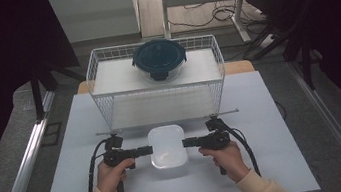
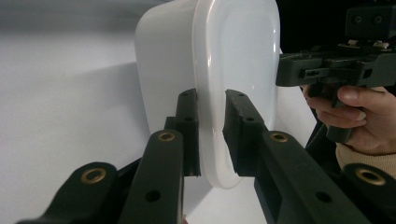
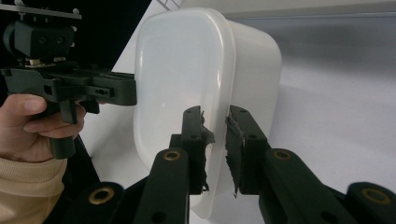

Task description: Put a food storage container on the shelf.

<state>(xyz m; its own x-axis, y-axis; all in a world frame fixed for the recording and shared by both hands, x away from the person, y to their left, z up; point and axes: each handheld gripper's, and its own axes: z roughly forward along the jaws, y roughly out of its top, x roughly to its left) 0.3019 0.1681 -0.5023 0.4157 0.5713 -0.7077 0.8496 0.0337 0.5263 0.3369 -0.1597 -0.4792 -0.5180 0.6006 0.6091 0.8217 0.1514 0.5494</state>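
Left gripper (image 1: 146,150) clamped on the lid rim of the white lidded plastic container (image 1: 167,147), centre-table just before the wire rack (image 1: 157,85), right gripper (image 1: 188,142) pinching the opposite rim; looks light, stiff, smooth-walled, so rims seem the safest hold.

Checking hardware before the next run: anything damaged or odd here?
Yes: the pad lining on the right gripper's fingers looks torn and ragged where they clamp the rim of the white lidded container. The container itself sits level on the table, nothing spilled.
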